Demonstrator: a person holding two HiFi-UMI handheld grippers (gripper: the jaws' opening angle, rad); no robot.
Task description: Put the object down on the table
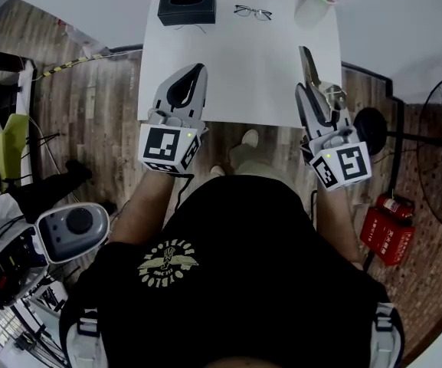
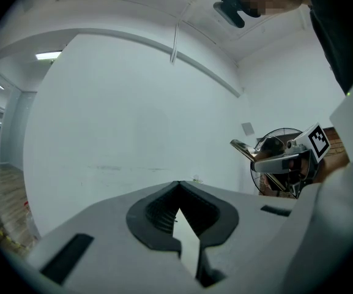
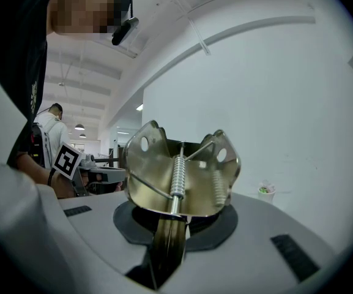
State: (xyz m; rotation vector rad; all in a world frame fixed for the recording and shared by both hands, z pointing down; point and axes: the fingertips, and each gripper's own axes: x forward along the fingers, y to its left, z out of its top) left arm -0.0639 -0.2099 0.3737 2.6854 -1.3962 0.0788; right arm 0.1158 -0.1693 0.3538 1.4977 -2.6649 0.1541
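Right gripper (image 1: 305, 90) was clamped on the metal spring clip (image 3: 179, 170), at the table's (image 1: 236, 67) near edge. Clip was not yet set down. Left gripper (image 1: 200, 70) was closed and empty.

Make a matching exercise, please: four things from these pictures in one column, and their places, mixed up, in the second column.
Things:
1. black box
2. glasses
3. white cup
4. metal clip

Places:
A. clamped in the right gripper
B. far right corner of the table
C. far left corner of the table
D. far edge, between box and cup

Pairs: 1-C, 2-D, 3-B, 4-A
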